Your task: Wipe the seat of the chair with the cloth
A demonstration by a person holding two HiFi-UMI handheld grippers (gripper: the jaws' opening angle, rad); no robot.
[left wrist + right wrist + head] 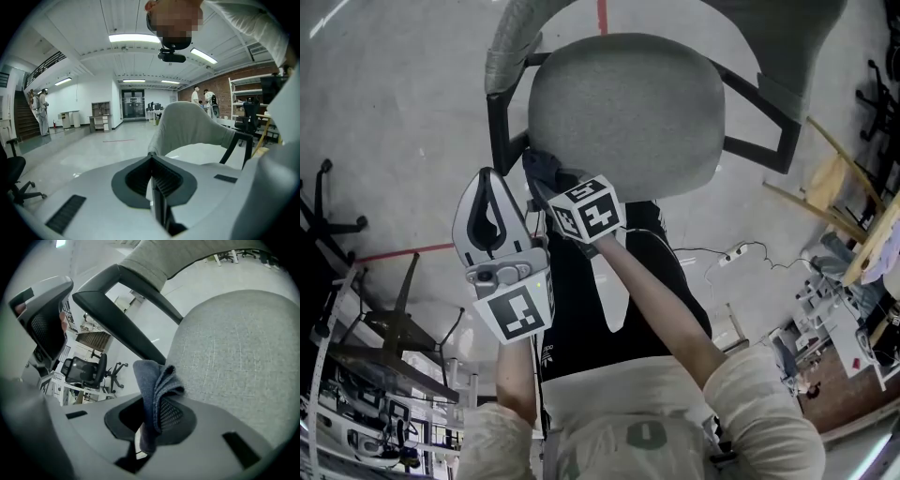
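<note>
Right hand-held gripper [150, 420] pinches the blue cloth [153, 387], the grey seat [234, 357] just ahead; left hand-held gripper [154, 183] is closed, empty.

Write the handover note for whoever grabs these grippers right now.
Left gripper: shut, empty, held clear of the seat.
Right gripper: shut on the cloth.
Cloth: at the seat's near left edge; contact can't be told.
Done: cloth in hand and at the seat.
Left: wipe across the seat. Nothing shows how much is already wiped, so cover all of it.
</note>
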